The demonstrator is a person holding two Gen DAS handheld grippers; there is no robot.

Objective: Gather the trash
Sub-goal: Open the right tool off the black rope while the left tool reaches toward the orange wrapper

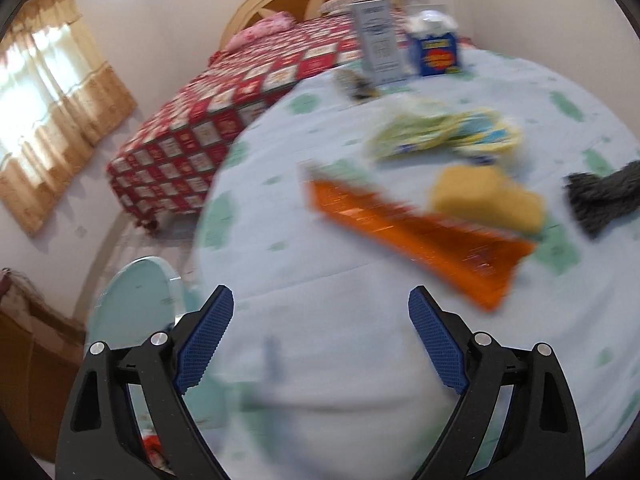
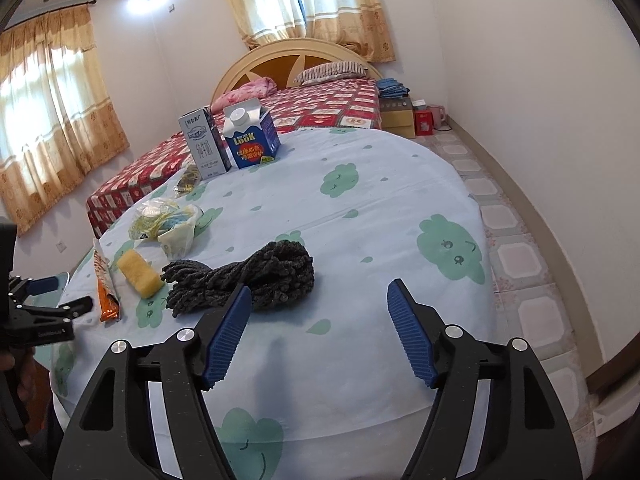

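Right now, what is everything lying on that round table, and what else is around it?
Orange wrapper: one, orange, table's left edge.
Sponge: one, yellow, right of the wrapper.
Knitted cloth: one, dark grey, bunched mid-table.
Plastic bags: a crumpled pile, yellowish, behind the sponge.
Small wrapper: one, dark, before the cartons.
Grey carton: one, upright, far edge.
Blue carton: one, upright, beside the grey.
Table: one, pale blue cover.
Bed: one, red quilt, behind.
Left gripper: fingers open, empty.
Right gripper: fingers open, empty.
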